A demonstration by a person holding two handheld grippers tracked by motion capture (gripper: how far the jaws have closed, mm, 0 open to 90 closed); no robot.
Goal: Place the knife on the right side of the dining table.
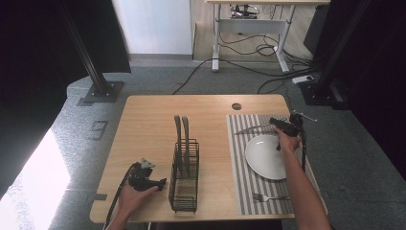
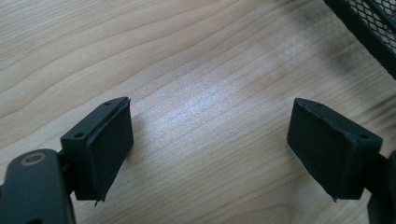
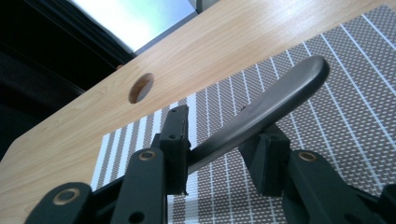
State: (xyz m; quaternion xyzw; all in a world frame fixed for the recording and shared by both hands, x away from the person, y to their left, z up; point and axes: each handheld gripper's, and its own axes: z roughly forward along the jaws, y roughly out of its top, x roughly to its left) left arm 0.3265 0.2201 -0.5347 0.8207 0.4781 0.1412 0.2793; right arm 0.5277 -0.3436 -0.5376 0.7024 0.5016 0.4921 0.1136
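**Helper:** What is in your right hand?

**Me:** My right gripper (image 3: 217, 130) has its fingers (image 3: 175, 140) squeezed tight on a long grey thing. I think it is a knife (image 3: 280, 93). I hold it near one end. The rest sticks out past the fingers, away from me.

**Helper:** Where is it on the surface (image 1: 148, 124)?

**Me:** From the high view, the knife (image 1: 251, 128) is over the stripy mat (image 1: 239, 158). It is just past the white plate (image 1: 265, 155), at the plate's 12 o'clock. From my right gripper (image 1: 274, 122), its long side points to 9 o'clock. It goes across the top of the mat. I can't tell if it touches the mat.

**Helper:** And your left hand?

**Me:** My left gripper (image 2: 210, 140) is wide open, with nothing between its fingers (image 2: 109, 140). It sits low over the bare wood. The black wire basket (image 1: 184, 184) is just beside it, at its 3 o'clock. Two handles stick up out of the basket.

**Helper:** Which hand is closer to the plate?

**Me:** The right one, by a lot. The left one is far away, past the basket.

**Helper:** What comes next?

**Me:** Nobody told me the job. I guess I am setting the table, because a fork (image 1: 268, 197) lies at the plate's 6 o'clock. The knife lies sideways above the plate, so I may have to turn it before I let go.
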